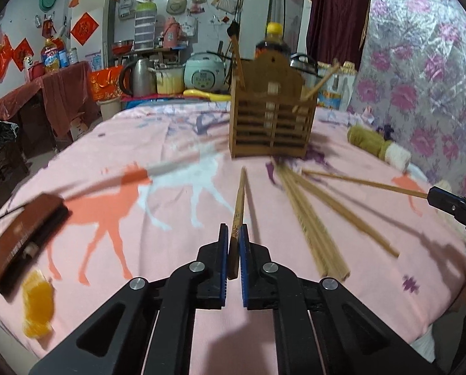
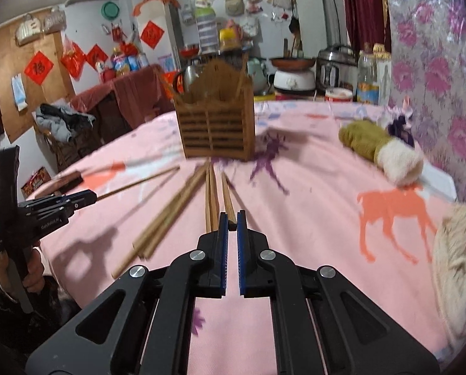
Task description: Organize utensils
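Observation:
A slatted wooden utensil holder (image 1: 272, 115) stands on the pink cloth, with chopsticks leaning in it; it also shows in the right wrist view (image 2: 215, 125). My left gripper (image 1: 233, 234) is shut on one wooden chopstick (image 1: 239, 197) that points toward the holder. Several loose chopsticks (image 1: 311, 215) lie to its right. My right gripper (image 2: 232, 220) is shut on the near end of a chopstick (image 2: 227, 197) from the loose pile (image 2: 170, 212). The right gripper shows at the left view's right edge (image 1: 433, 195), holding a chopstick (image 1: 367, 182). The left gripper (image 2: 90, 198) shows at the right view's left.
A brown flat box (image 1: 23, 240) and an orange piece (image 1: 37, 306) lie at the left. Rolled olive and cream cloths (image 2: 383, 147) lie at the right, a cream knit (image 2: 458, 250) nearer. Cookers, kettle and bottles stand behind the table. A floral wall (image 2: 436, 62) bounds the right.

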Available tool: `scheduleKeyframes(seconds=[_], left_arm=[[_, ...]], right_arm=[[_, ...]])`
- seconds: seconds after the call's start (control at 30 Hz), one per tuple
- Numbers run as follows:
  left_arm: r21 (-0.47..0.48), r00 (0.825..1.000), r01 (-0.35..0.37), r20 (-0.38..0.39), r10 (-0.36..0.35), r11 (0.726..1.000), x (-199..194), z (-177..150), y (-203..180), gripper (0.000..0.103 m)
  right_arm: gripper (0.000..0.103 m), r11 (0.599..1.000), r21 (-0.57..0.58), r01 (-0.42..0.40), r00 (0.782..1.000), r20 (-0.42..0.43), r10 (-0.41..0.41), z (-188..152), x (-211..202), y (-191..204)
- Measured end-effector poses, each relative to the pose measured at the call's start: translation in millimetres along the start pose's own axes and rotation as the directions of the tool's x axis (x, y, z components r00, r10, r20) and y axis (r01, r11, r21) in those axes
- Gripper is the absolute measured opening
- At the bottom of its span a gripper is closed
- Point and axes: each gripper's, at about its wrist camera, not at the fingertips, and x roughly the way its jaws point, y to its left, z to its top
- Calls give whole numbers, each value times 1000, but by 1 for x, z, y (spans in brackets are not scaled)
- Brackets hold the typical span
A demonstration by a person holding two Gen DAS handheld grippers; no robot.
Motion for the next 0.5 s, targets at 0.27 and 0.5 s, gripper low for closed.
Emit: scheduleKeyframes(seconds=[0.27, 0.5], left_arm=[[4, 998, 17, 63, -17, 1000, -17, 62, 4, 2], [41, 999, 33, -35, -31, 999, 0, 39, 2, 59]], right_arm=[[6, 1000, -25, -9, 997, 76, 11, 57, -3, 9], [6, 999, -24, -29, 996, 78, 30, 74, 11, 8]])
